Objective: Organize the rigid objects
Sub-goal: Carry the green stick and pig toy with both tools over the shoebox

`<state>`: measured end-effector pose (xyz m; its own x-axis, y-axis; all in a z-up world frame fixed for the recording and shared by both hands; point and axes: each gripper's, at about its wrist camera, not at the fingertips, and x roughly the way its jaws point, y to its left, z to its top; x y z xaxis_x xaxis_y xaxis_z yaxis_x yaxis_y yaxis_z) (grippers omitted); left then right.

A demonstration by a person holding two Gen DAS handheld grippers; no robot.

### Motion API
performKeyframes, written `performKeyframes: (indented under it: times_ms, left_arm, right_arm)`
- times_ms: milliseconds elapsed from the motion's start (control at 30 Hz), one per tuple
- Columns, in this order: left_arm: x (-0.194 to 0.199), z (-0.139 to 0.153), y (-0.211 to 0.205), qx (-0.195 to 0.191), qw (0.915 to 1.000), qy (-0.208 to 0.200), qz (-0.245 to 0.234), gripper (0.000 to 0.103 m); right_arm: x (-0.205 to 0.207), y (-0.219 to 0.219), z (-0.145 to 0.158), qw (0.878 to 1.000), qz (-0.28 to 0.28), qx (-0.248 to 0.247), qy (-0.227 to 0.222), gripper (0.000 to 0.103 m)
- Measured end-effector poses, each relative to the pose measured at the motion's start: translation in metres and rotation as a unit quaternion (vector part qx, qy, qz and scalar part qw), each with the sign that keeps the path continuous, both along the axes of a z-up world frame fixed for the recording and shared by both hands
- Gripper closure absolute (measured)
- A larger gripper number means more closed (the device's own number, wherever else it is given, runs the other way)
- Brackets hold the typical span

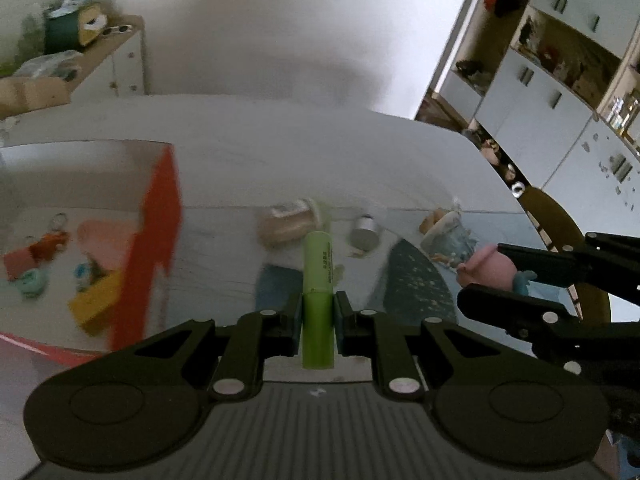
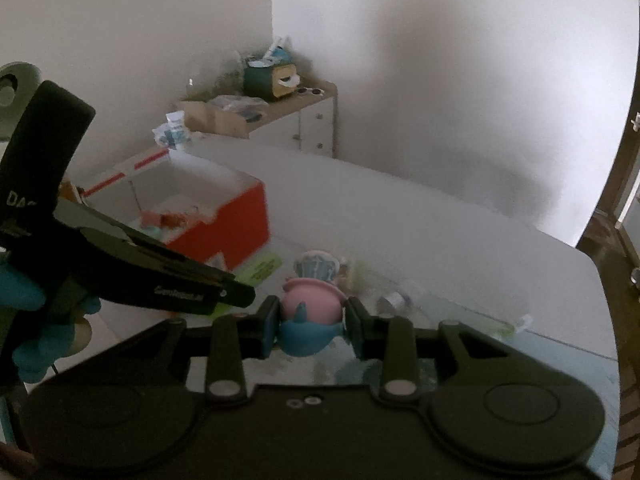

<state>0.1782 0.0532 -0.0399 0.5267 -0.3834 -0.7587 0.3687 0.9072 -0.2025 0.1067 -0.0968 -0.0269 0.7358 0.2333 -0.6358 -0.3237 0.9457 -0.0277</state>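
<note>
My left gripper (image 1: 317,312) is shut on a green highlighter (image 1: 318,276) that points forward, held above the white table (image 1: 248,168). My right gripper (image 2: 312,322) is shut on a pink and blue pig figurine (image 2: 310,316); it also shows at the right of the left wrist view (image 1: 490,270). A red and white box (image 1: 160,216) stands open to the left, with a keychain, a yellow block and small toys inside (image 1: 60,264). In the right wrist view the box (image 2: 236,216) is left of centre, behind the left gripper's body.
On the table ahead lie a beige bottle (image 1: 288,222), a small silver cap (image 1: 365,232) and a blue patterned cup (image 1: 452,240). A cabinet (image 2: 304,120) with clutter stands by the far wall. Shelving (image 1: 560,80) fills the right.
</note>
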Motion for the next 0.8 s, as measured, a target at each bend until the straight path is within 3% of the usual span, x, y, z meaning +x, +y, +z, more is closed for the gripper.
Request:
performKeyframes:
  times_ms: [467, 800]
  left_arm:
    - [0.026, 0.021, 0.118, 0.011, 0.9988, -0.021, 0.043, 0.087]
    - [0.053, 0.013, 0.192, 0.035, 0.9966, -0.021, 0.071, 0.087]
  right_arm:
    - [0.032, 0.106, 0.007, 0.999, 0.033, 0.0, 0.0, 0.069]
    - [0.064, 0.171, -0.004, 0.999, 0.048, 0.003, 0.012, 0.069]
